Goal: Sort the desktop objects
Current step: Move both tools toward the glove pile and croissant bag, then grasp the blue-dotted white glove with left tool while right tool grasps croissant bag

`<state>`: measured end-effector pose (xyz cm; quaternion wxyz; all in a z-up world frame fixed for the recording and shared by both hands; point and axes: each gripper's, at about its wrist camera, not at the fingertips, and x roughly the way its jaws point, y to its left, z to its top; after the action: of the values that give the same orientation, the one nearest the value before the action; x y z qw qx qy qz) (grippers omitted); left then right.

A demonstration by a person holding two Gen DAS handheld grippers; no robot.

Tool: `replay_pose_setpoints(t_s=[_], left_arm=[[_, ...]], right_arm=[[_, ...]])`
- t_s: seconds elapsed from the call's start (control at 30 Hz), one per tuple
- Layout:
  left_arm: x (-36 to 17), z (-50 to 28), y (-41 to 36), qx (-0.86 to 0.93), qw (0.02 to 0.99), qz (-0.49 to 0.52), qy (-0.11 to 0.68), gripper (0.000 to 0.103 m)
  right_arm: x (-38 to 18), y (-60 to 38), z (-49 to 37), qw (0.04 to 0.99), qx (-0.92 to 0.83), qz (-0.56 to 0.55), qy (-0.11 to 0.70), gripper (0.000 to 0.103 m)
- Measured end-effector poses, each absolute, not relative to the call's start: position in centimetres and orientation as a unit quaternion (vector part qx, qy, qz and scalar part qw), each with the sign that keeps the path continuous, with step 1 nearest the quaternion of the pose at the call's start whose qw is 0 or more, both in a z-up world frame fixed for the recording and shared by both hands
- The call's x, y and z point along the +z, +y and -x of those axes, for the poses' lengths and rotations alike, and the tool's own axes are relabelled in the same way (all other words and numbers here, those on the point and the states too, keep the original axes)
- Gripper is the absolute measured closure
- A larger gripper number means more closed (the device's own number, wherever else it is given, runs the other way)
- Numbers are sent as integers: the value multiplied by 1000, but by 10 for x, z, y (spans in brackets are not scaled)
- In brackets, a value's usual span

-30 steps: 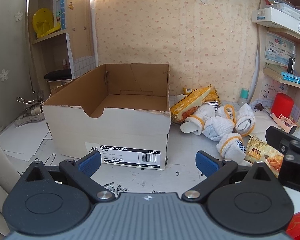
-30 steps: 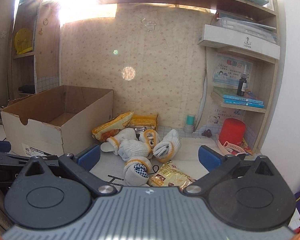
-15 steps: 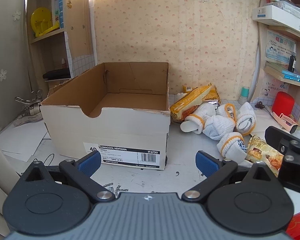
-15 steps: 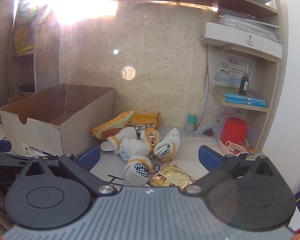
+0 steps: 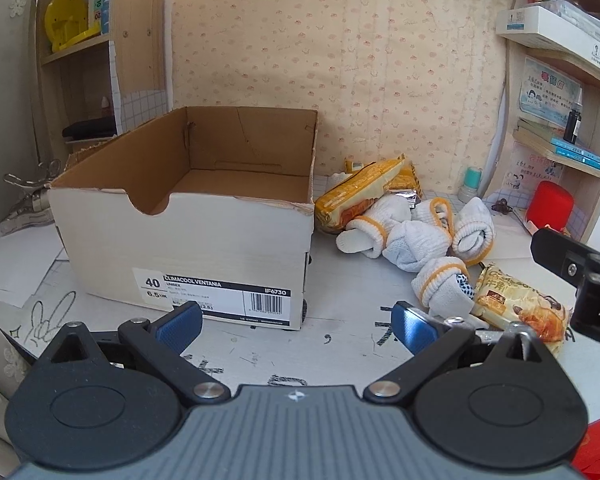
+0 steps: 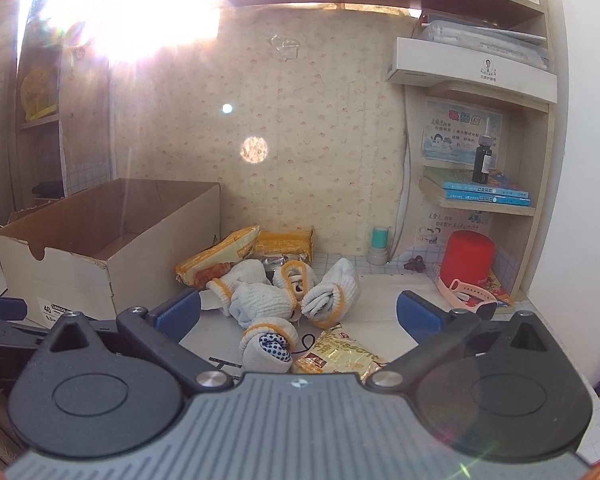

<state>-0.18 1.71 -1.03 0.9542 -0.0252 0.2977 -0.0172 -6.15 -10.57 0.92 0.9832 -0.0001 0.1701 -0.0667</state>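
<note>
An empty cardboard shoebox (image 5: 188, 236) (image 6: 76, 264) stands open on the white desk. To its right lies a heap of white gloves with orange cuffs (image 5: 416, 236) (image 6: 284, 296), one rolled glove (image 6: 266, 346) nearest me. Yellow snack packets (image 5: 360, 196) (image 6: 220, 258) lean behind the heap, and a croissant packet (image 5: 516, 300) (image 6: 340, 356) lies in front. My left gripper (image 5: 296, 326) hovers open before the box's label end, holding nothing. Over the rolled glove and croissant packet my right gripper (image 6: 298, 316) is open too, also empty.
A red cylinder (image 6: 466, 258) with a pink strap (image 6: 466, 294) sits at the right by shelves holding books and a dark bottle (image 6: 482, 160). A small teal-capped container (image 6: 378, 246) stands by the back wall. Metal clips (image 5: 28, 196) lie left of the box. Strong glare washes the upper left.
The left gripper view has shifted a little, with the box and gloves slightly lower and nearer. The right view has tilted down a bit. Both grippers stay open.
</note>
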Motion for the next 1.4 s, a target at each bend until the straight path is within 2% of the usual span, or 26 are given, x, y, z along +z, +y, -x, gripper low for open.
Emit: replay_pose_setpoints(t_s=[0.1, 0.27, 0.4, 0.6, 1.23, 1.27, 1.33, 1.4], left_arm=[[-16, 0, 16, -35, 954, 42, 296, 0], [-21, 0, 1, -29, 961, 12, 276, 1], [-26, -6, 1, -54, 959, 37, 277, 1], [-29, -16, -19, -80, 958, 33, 275, 1], [-52, -84, -87, -128, 939, 18, 317, 2], [-54, -88, -89, -126, 939, 15, 321, 3], [-60, -98, -92, -124, 934, 13, 336, 16], [-68, -107, -93, -125, 926, 12, 356, 24]], right_arm=[[7, -116, 60, 985, -60, -11, 160, 2], [-4, -137, 52, 984, -51, -33, 170, 2], [-15, -153, 43, 980, -57, -38, 188, 2], [-38, -165, 28, 973, -90, 9, 211, 2], [-62, -182, 15, 968, -43, 42, 243, 2], [-63, -181, 14, 968, -42, 47, 244, 2], [-65, -179, 14, 967, -38, 54, 246, 2], [-67, -177, 13, 966, -29, 59, 249, 2]])
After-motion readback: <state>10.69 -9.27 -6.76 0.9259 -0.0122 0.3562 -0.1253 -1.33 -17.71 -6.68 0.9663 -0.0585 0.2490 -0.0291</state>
